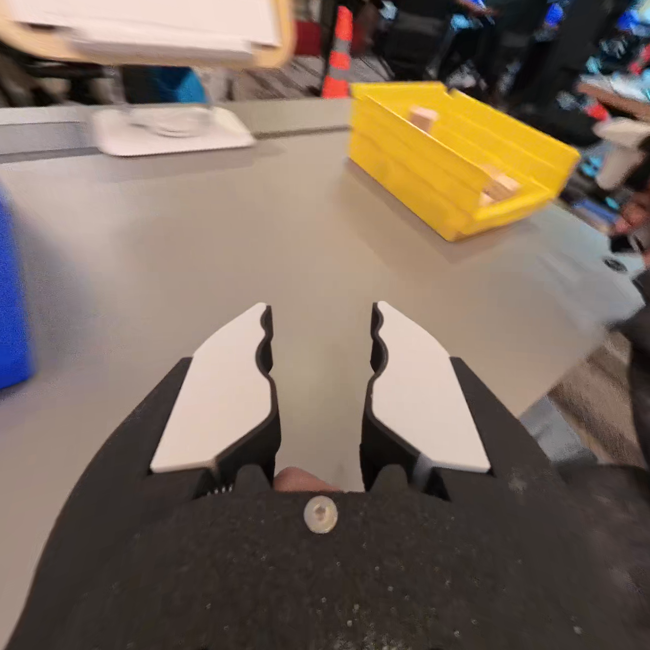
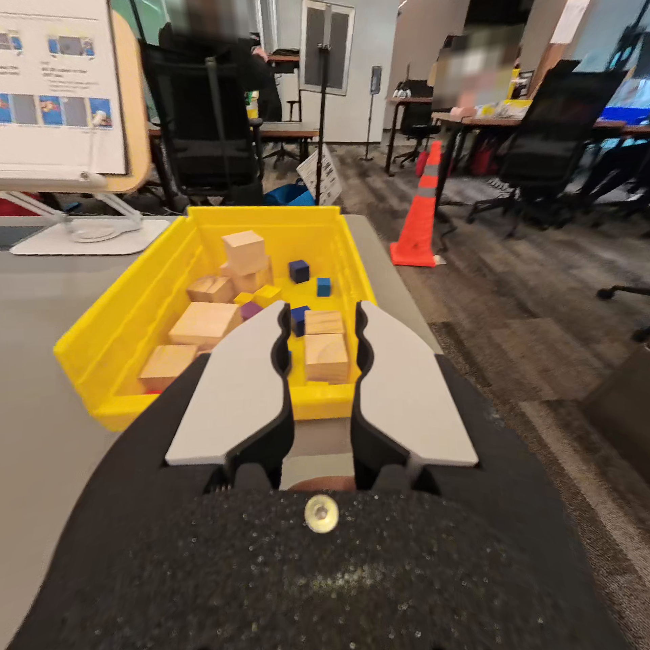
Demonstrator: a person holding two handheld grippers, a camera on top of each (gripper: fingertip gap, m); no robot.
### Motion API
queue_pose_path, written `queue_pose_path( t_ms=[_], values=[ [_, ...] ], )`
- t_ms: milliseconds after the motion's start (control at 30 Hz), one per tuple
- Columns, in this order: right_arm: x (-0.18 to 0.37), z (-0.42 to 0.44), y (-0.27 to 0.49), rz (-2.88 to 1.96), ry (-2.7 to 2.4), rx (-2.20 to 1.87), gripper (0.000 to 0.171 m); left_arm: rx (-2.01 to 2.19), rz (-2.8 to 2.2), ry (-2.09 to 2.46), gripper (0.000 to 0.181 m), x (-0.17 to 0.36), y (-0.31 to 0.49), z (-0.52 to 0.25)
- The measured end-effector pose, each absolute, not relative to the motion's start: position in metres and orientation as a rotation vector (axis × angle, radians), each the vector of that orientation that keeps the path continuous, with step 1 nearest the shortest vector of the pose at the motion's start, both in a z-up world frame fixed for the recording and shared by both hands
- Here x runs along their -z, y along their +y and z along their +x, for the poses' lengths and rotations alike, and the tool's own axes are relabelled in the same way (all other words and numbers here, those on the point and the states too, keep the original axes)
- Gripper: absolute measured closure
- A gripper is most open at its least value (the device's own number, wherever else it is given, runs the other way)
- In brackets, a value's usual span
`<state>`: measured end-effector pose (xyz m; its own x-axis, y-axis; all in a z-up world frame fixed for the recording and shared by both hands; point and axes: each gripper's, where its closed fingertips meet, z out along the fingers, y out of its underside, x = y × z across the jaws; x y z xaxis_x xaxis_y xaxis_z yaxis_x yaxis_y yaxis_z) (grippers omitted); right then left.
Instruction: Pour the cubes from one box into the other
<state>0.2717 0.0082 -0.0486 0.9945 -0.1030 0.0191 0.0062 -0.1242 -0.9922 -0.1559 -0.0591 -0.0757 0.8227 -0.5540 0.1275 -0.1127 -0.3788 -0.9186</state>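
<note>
My left gripper (image 1: 321,309) is spread with nothing between its fingers, hovering over bare grey worktop (image 1: 218,246). The left wrist view is smeared. At its far left edge I see a blue shape (image 1: 10,288), too blurred to say what it is. Farther ahead and to the right the yellow box (image 1: 415,169) sits on the worktop near its right edge, well apart from this gripper, with a few wooden cubes (image 1: 497,188) showing over its wall. Beyond it to the left is a white stand base (image 1: 169,130), and past the worktop an orange cone (image 1: 339,59) on the floor.

My right gripper (image 2: 320,307) is also spread and pinching nothing. It hangs over the near end of the box (image 2: 119,316), its tips above the inside. In the box lie big wooden cubes (image 2: 205,322), one pair (image 2: 325,346) seen between the fingers, and a stack (image 2: 244,253) toward the back wall. Small ones lie among them: dark blue (image 2: 299,271), lighter blue (image 2: 323,286), yellow (image 2: 267,293), purple (image 2: 250,310). A red bit shows by the near wall, mostly hidden.

Behind the box on the left, the stand (image 2: 88,235) carries a board with printed sheets (image 2: 59,91). On the carpet to the right stands the cone (image 2: 420,218), with black chairs (image 2: 207,133) and desks farther back.
</note>
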Motion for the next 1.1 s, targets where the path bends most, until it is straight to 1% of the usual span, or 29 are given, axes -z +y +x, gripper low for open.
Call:
queue_pose_path(
  t_ms=[67, 167, 233, 367, 433, 467, 500, 533, 567, 600, 667, 733, 833, 933, 1100],
  values=[
    [0.057, 0.283, 0.011, -1.692, 0.081, 0.081, 0.137, 0.521, -1.943, 0.606, 0.126, 0.08, -0.056, -0.096],
    [0.066, 0.297, 0.013, -1.719, 0.119, 0.016, 0.13, 0.527, -1.905, 0.648, 0.125, 0.078, -0.037, -0.012],
    [0.066, 0.304, 0.014, -1.71, 0.141, 0.002, 0.13, 0.507, -1.933, 0.663, 0.118, 0.085, -0.021, 0.036],
    [0.084, 0.318, 0.025, -1.776, 0.171, 0.034, 0.128, 0.368, -1.966, 0.614, 0.117, 0.102, 0.024, 0.099],
    [0.098, 0.318, 0.031, -1.828, 0.184, -0.001, 0.122, 0.318, -1.994, 0.575, 0.118, 0.113, 0.047, 0.116],
    [0.107, 0.317, 0.034, -1.863, 0.203, -0.025, 0.119, 0.301, -2.025, 0.559, 0.122, 0.121, 0.056, 0.12],
    [0.117, 0.316, 0.036, -1.91, 0.231, -0.039, 0.119, 0.286, -2.063, 0.539, 0.132, 0.129, 0.063, 0.121],
    [0.126, 0.313, 0.037, -1.95, 0.257, -0.061, 0.121, 0.304, -2.088, 0.52, 0.156, 0.134, 0.066, 0.122],
    [0.129, 0.31, 0.04, -1.953, 0.276, -0.09, 0.123, 0.345, -2.089, 0.5, 0.161, 0.134, 0.066, 0.123],
    [0.129, 0.308, 0.043, -1.938, 0.284, -0.11, 0.127, 0.341, -2.09, 0.478, 0.163, 0.133, 0.066, 0.12],
    [0.131, 0.305, 0.045, -1.936, 0.276, -0.118, 0.141, 0.309, -2.099, 0.461, 0.167, 0.133, 0.064, 0.114],
    [0.127, 0.295, 0.045, -1.945, 0.252, -0.183, 0.168, 0.284, -2.099, 0.457, 0.168, 0.133, 0.061, 0.108],
    [0.118, 0.28, 0.039, -1.977, 0.231, -0.07, 0.169, 0.264, -2.099, 0.424, 0.172, 0.129, 0.056, 0.091],
    [0.097, 0.247, 0.035, -1.924, 0.196, -0.077, 0.169, 0.315, -2.09, 0.394, 0.173, 0.119, 0.052, 0.06],
    [0.078, 0.149, 0.033, -1.831, 0.168, -0.143, 0.169, 0.21, -2.019, 0.385, 0.174, 0.088, 0.049, -0.039]
  ],
)
